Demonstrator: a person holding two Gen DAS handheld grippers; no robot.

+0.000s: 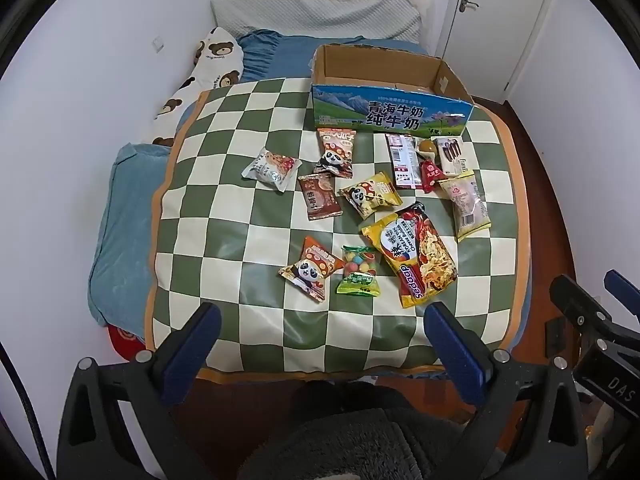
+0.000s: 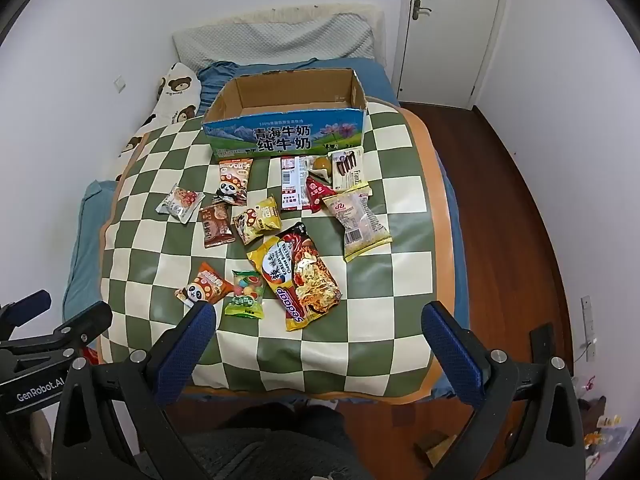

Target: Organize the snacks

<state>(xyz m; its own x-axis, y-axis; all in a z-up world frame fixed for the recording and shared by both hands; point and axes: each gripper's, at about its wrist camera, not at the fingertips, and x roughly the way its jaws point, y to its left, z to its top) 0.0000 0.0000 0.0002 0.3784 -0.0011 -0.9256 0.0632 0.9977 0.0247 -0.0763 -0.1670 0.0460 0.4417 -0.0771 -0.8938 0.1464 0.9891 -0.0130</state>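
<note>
Several snack packets lie scattered on a green-and-cream checked mat [image 1: 224, 248] [image 2: 372, 312] on a bed. An open cardboard milk box [image 1: 390, 114] [image 2: 286, 140] stands at the mat's far side; it looks empty. Nearest me are a yellow noodle bag [image 1: 412, 254] [image 2: 298, 276], a green candy bag [image 1: 358, 272] [image 2: 245, 294] and an orange panda packet [image 1: 312, 270] [image 2: 206, 286]. My left gripper [image 1: 320, 320] is open and empty above the mat's near edge. My right gripper [image 2: 318, 320] is open and empty, also at the near edge.
A white wall runs along the bed's left side. Pillows [image 1: 316, 12] and a bear-print cushion [image 1: 208, 64] lie behind the box. Wooden floor [image 2: 504, 208] and a white door [image 2: 452, 28] are to the right. My right gripper shows at the right edge of the left wrist view [image 1: 592, 320].
</note>
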